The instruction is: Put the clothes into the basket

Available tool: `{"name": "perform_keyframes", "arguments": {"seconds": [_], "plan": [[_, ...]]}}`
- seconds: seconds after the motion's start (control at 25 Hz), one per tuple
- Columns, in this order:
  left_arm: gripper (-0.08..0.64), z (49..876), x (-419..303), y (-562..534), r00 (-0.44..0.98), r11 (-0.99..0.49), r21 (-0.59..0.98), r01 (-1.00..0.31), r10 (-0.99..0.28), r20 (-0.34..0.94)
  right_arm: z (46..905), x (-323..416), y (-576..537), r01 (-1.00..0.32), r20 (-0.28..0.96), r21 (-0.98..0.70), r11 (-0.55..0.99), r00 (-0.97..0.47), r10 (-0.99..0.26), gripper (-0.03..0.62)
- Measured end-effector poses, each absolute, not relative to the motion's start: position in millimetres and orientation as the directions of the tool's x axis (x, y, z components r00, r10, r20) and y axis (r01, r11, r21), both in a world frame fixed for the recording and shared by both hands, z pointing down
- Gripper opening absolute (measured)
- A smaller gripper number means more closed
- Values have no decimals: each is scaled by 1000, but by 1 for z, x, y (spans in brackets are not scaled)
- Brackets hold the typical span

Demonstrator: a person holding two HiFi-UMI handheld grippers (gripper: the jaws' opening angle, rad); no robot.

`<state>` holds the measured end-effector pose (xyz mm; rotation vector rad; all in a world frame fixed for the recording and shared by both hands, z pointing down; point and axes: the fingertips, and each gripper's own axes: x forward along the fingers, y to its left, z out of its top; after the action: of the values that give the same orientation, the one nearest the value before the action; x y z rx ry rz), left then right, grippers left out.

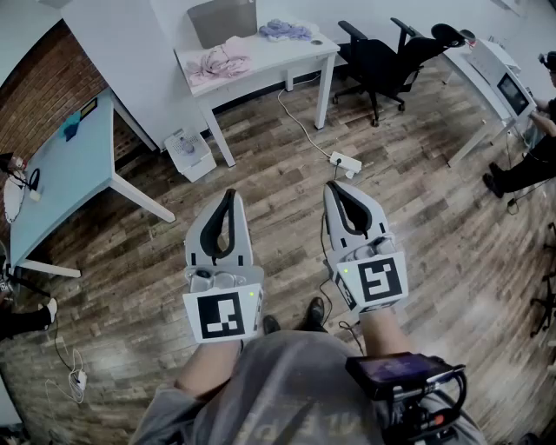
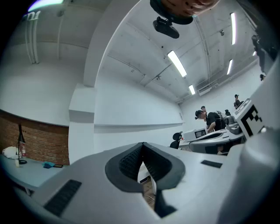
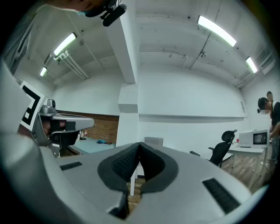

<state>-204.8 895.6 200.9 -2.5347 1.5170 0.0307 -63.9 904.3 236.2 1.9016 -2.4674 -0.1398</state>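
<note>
On the white table (image 1: 295, 54) at the far end of the room lie a pink garment (image 1: 221, 63) and a lavender one (image 1: 287, 30). A grey bin-like container (image 1: 224, 22) stands at the table's back edge; in the right gripper view this grey container (image 3: 153, 141) shows just above the jaws. My left gripper (image 1: 229, 193) and right gripper (image 1: 333, 186) are held side by side over the wooden floor, well short of the table. Both are shut with nothing between the pads. The left gripper (image 2: 142, 144) and right gripper (image 3: 139, 144) show their tips meeting.
A small white crate (image 1: 191, 155) sits on the floor by the table's left leg. A power strip (image 1: 346, 162) with its cable lies ahead. A black office chair (image 1: 382, 56) stands to the table's right, a pale blue table (image 1: 69, 165) at left, a seated person (image 1: 530, 156) at far right.
</note>
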Motion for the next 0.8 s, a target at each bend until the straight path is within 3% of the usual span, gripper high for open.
{"name": "perform_keyframes", "arguments": {"seconds": [0.8], "plan": [[9, 196, -125, 898, 453, -430, -166, -888, -881, -140, 236, 10, 894, -951, -81, 22, 308, -308, -948, 7]]}}
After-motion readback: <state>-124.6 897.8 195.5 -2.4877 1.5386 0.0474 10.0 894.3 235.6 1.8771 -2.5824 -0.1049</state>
